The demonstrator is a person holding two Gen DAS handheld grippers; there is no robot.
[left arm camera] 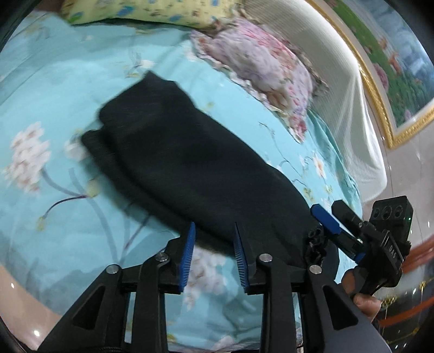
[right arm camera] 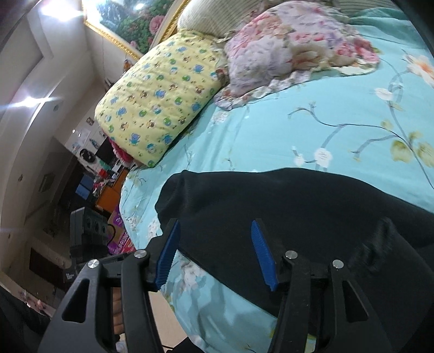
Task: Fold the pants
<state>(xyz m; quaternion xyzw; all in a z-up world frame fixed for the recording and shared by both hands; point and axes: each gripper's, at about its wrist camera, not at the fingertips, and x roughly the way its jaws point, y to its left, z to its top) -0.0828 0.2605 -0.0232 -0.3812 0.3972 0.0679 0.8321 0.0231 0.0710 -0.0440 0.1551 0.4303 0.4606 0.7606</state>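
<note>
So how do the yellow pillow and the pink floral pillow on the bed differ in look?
The yellow pillow has small blue and green cartoon prints; the pink floral pillow has large pink and lilac flowers. The yellow pillow has plain edges, while the pink floral pillow has a frilled border. The yellow pillow reaches the bed's edge; the pink floral one lies further in. Both lie on the turquoise bedspread.

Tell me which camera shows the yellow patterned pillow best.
The right wrist view. There the yellow pillow lies almost whole at the bed's edge, its print clear. The left wrist view catches only a cropped strip along the top of the picture.
</note>
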